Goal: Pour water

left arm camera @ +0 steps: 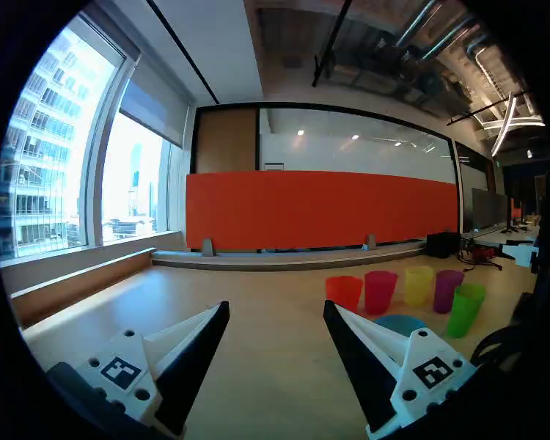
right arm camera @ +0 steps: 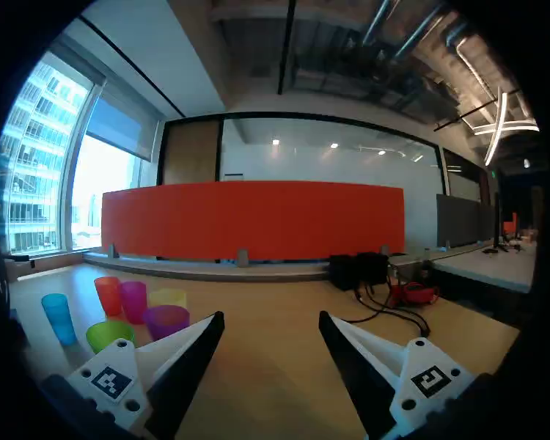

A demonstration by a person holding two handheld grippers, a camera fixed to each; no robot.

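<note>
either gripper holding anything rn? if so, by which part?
Nothing is held. The left gripper and the right gripper are both open, with bare table between the fingers. The cups stand untouched farther off.

Red, magenta, yellow, purple, green, blue cups [left arm camera: 379,292].

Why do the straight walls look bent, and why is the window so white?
Left gripper view: the fisheye lens bows the window and orange panel; daylight blows out the glass, and the ceiling at right is dim. Right gripper view: same bowing, window overexposed, far right dark.
</note>
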